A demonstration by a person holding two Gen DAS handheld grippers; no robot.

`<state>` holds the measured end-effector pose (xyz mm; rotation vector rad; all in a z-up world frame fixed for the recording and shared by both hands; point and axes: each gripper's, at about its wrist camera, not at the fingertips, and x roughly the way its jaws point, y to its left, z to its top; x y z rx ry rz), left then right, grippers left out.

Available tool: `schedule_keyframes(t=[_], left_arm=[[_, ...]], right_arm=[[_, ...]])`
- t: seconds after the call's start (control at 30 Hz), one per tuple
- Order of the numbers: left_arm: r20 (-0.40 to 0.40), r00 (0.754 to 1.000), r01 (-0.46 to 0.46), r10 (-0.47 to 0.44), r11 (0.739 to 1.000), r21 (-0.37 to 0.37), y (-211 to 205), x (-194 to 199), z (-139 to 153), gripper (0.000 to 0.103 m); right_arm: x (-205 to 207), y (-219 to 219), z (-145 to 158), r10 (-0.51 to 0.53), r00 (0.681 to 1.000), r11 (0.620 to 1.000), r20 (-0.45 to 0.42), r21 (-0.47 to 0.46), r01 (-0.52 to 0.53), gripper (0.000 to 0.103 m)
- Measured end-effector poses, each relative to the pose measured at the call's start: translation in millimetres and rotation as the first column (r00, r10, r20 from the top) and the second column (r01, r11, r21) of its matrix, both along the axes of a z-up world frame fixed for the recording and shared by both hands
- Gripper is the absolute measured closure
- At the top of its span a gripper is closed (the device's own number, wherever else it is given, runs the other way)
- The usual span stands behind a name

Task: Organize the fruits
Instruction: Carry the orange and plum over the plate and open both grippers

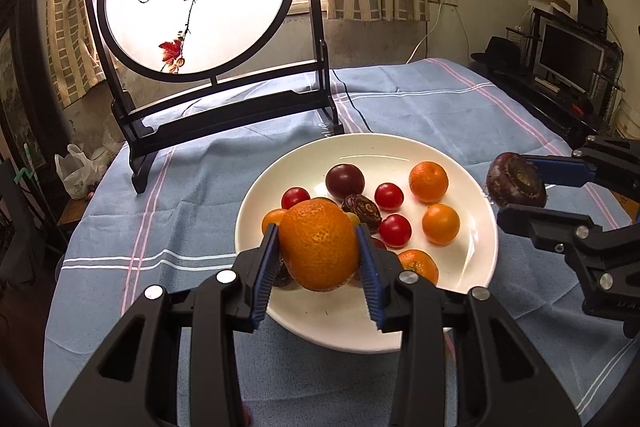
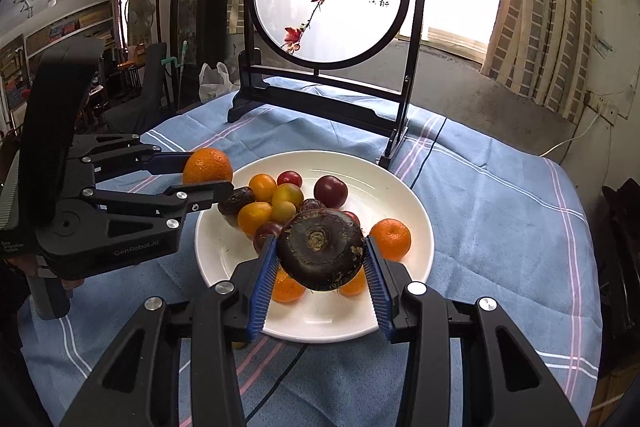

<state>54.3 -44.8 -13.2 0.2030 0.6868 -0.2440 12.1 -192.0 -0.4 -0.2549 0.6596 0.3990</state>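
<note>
We note the left tool (image 1: 318,247) clamped on an orange (image 1: 319,245), the right tool (image 2: 320,255) clamped on a dark water chestnut (image 2: 321,249), both above the white plate (image 1: 460,279).

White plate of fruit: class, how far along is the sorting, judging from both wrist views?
Done: nothing looks sorted yet; no second pile or container shows. In hand: the left gripper holds a large orange mandarin, and the right gripper holds a dark brown water chestnut. Left: small oranges, red cherry tomatoes and dark fruits remain mixed on the white round plate.

bright curtained window (image 2: 452,7), stained wall (image 2: 500,107)
</note>
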Motion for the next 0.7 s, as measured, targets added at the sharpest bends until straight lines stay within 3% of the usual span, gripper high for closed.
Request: schedule_keyframes(t=[0.7], left_arm=[[-0.005, 1.0, -0.011, 0.011, 1.0, 0.014, -3, 16, 0, 0.065]], right_arm=[[17, -9, 1, -0.042, 0.999, 0.999, -0.008, 0.011, 0.043, 0.06]])
